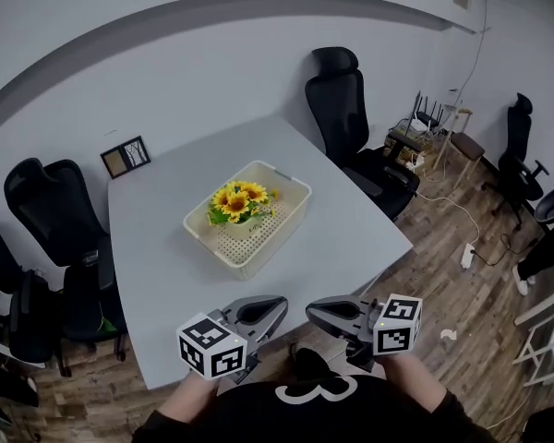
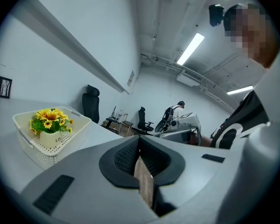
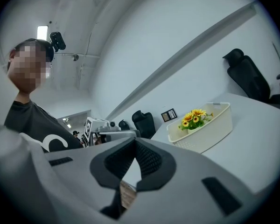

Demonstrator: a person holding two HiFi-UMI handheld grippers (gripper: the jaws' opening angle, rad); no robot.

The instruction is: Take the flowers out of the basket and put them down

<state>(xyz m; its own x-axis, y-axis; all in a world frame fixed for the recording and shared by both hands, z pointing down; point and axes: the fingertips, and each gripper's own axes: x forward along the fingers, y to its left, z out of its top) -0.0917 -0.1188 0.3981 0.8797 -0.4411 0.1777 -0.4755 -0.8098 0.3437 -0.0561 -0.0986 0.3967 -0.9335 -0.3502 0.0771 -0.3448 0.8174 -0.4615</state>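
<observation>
The flowers [image 1: 238, 201], a bunch of yellow sunflowers with green leaves in a small white pot [image 2: 50, 139], stand inside the basket [image 1: 288, 181], towards its upper-left end in the head view. The basket is a cream plastic tub with perforated walls and floor. It sits near the middle of the pale grey bench [image 1: 162, 247], turned at an angle to the bench's edges.

A small dark-framed picture [image 1: 126, 156] stands at the upper-left corner of the bench, against the wall. Black office chairs stand round the bench: one [image 1: 346, 100] at the upper centre of the frame and others [image 1: 46, 201] at the left. The floor [image 1: 462, 312] is wood.

Both tongs are low in the head view, by the bench's near edge and well apart from the basket. The left tongs [image 1: 277, 306] are closed, tip against tip, with nothing between them. The right tongs [image 1: 311, 310], just beside them, also meet at the tips and are empty. Each carries its marker cube, at lower left [image 1: 212, 344] and lower right [image 1: 397, 324].
</observation>
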